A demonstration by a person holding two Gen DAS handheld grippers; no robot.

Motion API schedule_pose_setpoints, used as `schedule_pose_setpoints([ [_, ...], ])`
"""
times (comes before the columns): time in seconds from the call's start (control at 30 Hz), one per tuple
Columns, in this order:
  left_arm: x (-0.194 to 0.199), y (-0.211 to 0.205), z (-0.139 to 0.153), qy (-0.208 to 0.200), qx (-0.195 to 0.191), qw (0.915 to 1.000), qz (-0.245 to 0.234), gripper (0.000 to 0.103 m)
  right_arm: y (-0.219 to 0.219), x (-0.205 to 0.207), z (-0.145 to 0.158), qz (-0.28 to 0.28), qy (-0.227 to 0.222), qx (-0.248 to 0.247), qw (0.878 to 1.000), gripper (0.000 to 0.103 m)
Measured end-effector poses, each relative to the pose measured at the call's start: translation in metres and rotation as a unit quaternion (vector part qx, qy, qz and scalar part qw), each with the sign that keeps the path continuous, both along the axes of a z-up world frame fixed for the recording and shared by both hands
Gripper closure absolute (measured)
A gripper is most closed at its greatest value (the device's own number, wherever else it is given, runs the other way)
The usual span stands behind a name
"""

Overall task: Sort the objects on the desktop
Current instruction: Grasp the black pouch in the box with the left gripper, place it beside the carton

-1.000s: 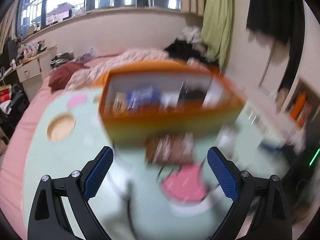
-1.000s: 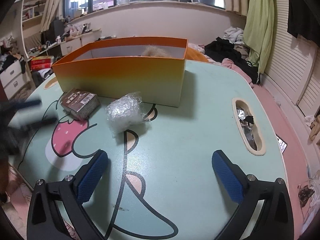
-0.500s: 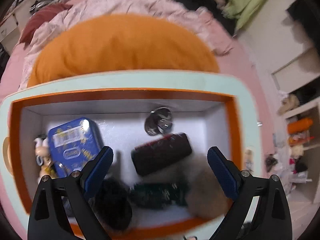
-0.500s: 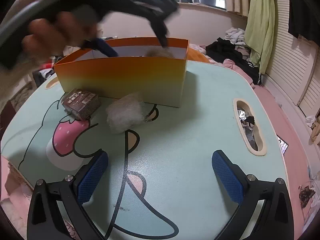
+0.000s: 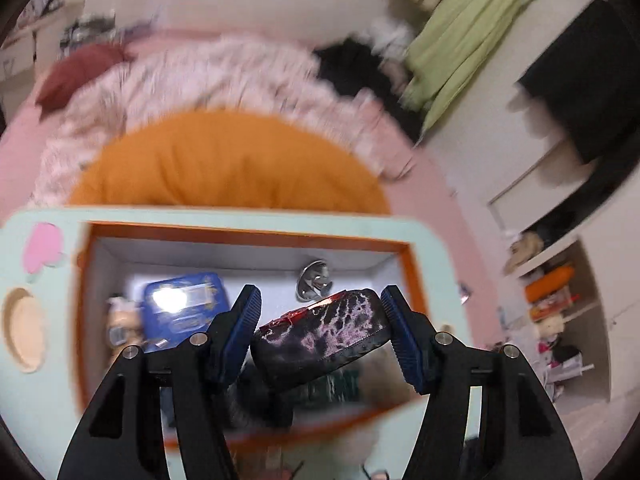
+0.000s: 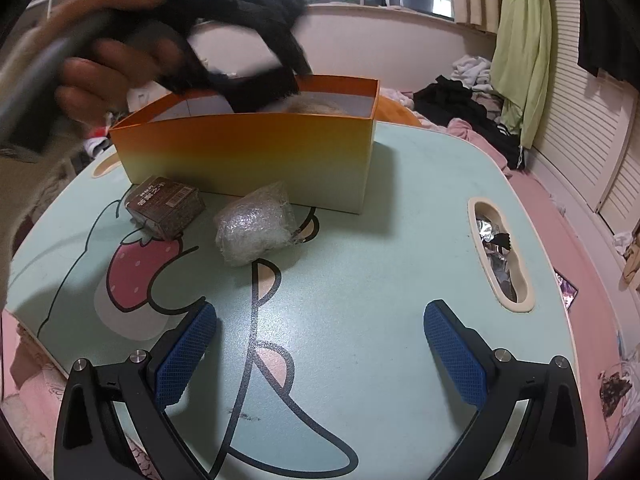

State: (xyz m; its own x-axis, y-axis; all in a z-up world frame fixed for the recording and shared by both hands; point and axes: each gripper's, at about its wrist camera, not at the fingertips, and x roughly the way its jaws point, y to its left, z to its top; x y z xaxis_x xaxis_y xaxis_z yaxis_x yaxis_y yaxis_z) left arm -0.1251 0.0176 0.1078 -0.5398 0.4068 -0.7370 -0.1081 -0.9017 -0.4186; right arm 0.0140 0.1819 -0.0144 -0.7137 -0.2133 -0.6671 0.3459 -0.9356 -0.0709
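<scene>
**Left gripper clamps a dark box over the orange bin; right gripper waits open above the table**

Closest to you in the left wrist view, your left gripper [image 5: 320,332] has its blue pads pressed against both ends of a dark marbled box [image 5: 322,340], which sits tilted between them. Directly below and beyond it lies the open orange storage box [image 5: 248,234], seen from above. Inside it you can make out a blue tin [image 5: 182,304] toward the left, a small figurine [image 5: 118,320] beside that, and a round metal piece [image 5: 314,282] against the far wall; a dark green item [image 5: 336,386] shows under the held box, too blurred to name. Past the bin's far wall sits an orange cushion [image 5: 224,160], then rumpled pink bedding [image 5: 200,76].

In the right wrist view, your right gripper [image 6: 320,356] hangs over the mint cartoon tabletop [image 6: 360,280] with its jaws spread wide and nothing between them. Farther along the table, a plastic-wrapped bundle [image 6: 256,232] lies just in front of the orange storage box [image 6: 248,156], with a brown packaged box [image 6: 166,206] just to its left, also near the bin's front wall. Above the bin's left half, your left hand [image 6: 100,68] grips the other tool, blurred. At the table's right side an oval slot [image 6: 500,256] holds crumpled foil. A green cloth [image 6: 520,48] hangs by the far wall.
</scene>
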Motion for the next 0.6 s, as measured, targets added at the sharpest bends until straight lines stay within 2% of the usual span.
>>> schedule_pose_setpoints([
  [0.07,0.035,-0.018,0.012,0.031,0.014,0.9994,-0.007,0.04,-0.001,0.0,0.0,0.0,0.0,0.0,1.0,0.0],
  [0.17,0.077,-0.029,0.002,0.042,0.01,0.999,-0.016,0.04,0.0,0.0,0.0,0.0,0.0,0.0,1.0,0.0],
  [0.3,0.112,-0.023,-0.038,0.017,0.005,0.9984,-0.054,0.04,0.0,0.0,0.0,0.0,0.0,0.0,1.0,0.0],
  [0.4,0.123,-0.006,-0.065,0.022,-0.023,0.9977,-0.06,0.04,0.0,0.0,-0.001,0.0,0.0,0.0,1.0,0.0],
  [0.53,0.125,0.007,-0.065,0.111,-0.068,0.9909,-0.036,0.04,0.0,0.0,-0.001,0.0,0.0,0.0,1.0,0.0],
  [0.6,0.126,0.004,-0.061,0.127,-0.062,0.9897,-0.021,0.037,-0.001,0.0,-0.001,0.0,0.001,0.0,1.0,0.0],
])
